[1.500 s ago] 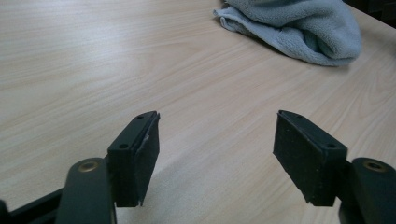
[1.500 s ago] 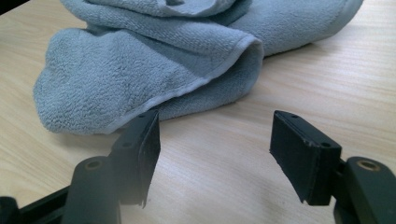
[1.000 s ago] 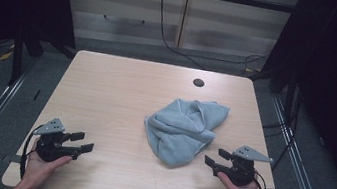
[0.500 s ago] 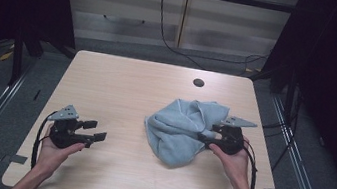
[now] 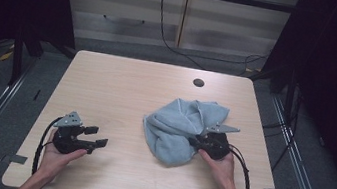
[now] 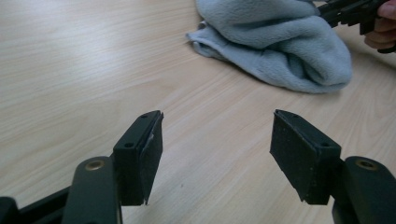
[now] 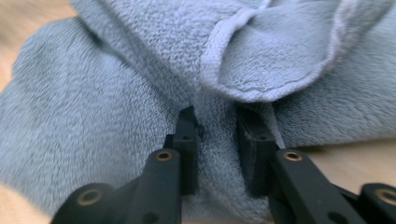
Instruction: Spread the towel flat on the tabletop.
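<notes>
- The towel (image 5: 184,129) lies crumpled in a heap on the right half of the counter (image 5: 121,92), nearer the person's side than the far edge, with folds piled over one another and a hemmed edge curling across the top.
- The right claw (image 7: 218,140) is pushed into the near right side of the heap, and its jaws are closed on a ridge of cloth just below that hem. The pinch looks narrow, so my judgement is that it holds a single fold or two, not the whole bundle.
- To do this step well, the grip should sit on the hem or a corner. A fold from the middle will only drag the lump along.
- I would lift slowly and a little outward, and watch whether the cloth peels open or comes up as one mass.
- The left claw (image 6: 217,156) rests low over bare wood at the left, well apart from the towel, with its jaws spread wide and nothing between them.
- It is well placed to come across and take the near left edge of the towel (image 6: 280,51), which lies flat against the counter there.
- The risk is a slip: the fluffy pile is soft, so a firm, deep bite matters more than speed.
</notes>
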Demonstrator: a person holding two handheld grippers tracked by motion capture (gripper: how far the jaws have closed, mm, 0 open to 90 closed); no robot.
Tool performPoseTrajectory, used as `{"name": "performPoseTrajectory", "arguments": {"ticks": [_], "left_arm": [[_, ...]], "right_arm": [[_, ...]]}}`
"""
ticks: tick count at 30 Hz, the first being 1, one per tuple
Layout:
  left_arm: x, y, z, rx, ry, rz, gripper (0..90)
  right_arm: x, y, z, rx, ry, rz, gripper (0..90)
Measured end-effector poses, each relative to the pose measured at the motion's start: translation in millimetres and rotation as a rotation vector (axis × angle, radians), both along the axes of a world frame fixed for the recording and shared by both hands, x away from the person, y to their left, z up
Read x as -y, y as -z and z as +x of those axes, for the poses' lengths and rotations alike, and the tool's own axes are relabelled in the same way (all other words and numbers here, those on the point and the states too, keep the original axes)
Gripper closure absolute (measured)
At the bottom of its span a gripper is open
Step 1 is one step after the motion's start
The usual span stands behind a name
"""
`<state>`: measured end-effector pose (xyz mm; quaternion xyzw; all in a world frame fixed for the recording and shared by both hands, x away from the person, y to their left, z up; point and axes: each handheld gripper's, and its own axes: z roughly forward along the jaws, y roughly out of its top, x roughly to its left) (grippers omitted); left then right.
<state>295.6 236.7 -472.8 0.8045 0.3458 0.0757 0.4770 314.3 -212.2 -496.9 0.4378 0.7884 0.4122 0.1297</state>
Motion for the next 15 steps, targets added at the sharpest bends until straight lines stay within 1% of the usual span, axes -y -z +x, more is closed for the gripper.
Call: {"name": "performPoseTrajectory", "arguments": {"ticks": [1, 2, 3, 4, 5, 6, 8, 9, 10, 11, 12, 13, 14, 15], "left_arm": [[3.9, 1.4, -0.8, -0.004, 0.015, 0.001, 33.9], [3.9, 1.4, -0.8, -0.004, 0.015, 0.001, 33.6], [6.4, 2.2, -1.3, -0.005, 0.025, 0.006, 33.6], [11.2, 3.5, -2.5, -0.008, 0.046, 0.012, 33.4], [11.2, 3.5, -2.5, -0.008, 0.046, 0.012, 33.2], [16.5, 4.5, -4.1, -0.015, 0.063, 0.003, 33.2], [23.0, 5.6, -6.0, -0.018, 0.08, 0.003, 33.0], [25.9, 6.0, -6.9, -0.021, 0.088, 0.006, 32.9], [25.9, 6.0, -6.9, -0.021, 0.088, 0.006, 32.9], [35.4, 7.2, -9.3, -0.021, 0.122, 0.009, 32.9], [39.1, 7.4, -10.1, -0.013, 0.14, 0.016, 33.0], [42.9, 7.3, -11.8, 0.007, 0.147, 0.024, 35.3], [46.2, 7.5, -12.2, 0.025, 0.164, 0.035, 41.7], [46.2, 7.5, -12.2, 0.025, 0.164, 0.035, 42.2]], "right_arm": [[-7.4, 2.0, -2.0, -0.015, -0.029, 0.032, 74.8], [-12.6, 2.4, -3.0, -0.015, -0.042, 0.036, 75.1], [-12.6, 2.4, -3.0, -0.015, -0.042, 0.036, 75.1], [-22.9, 1.7, -4.4, -0.021, -0.068, 0.039, 75.5], [-28.1, 1.3, -5.5, -0.025, -0.075, 0.037, 75.6], [-32.9, 1.3, -6.0, -0.022, -0.087, 0.039, 75.6], [-41.8, 1.1, -7.2, -0.024, -0.097, 0.054, 76.0], [-46.5, 0.4, -8.1, -0.019, -0.106, 0.051, 76.0], [-46.5, 0.4, -8.1, -0.019, -0.106, 0.051, 76.0], [-54.8, -1.6, -10.0, -0.024, -0.123, 0.063, 76.4], [-58.5, -2.6, -10.8, -0.021, -0.134, 0.071, 76.6], [-62.4, -3.2, -11.3, -0.015, -0.149, 0.074, 76.6], [-66.0, -4.4, -12.5, -0.02, -0.157, 0.079, 76.6], [-66.0, -4.4, -12.5, -0.02, -0.157, 0.079, 76.6]]}}
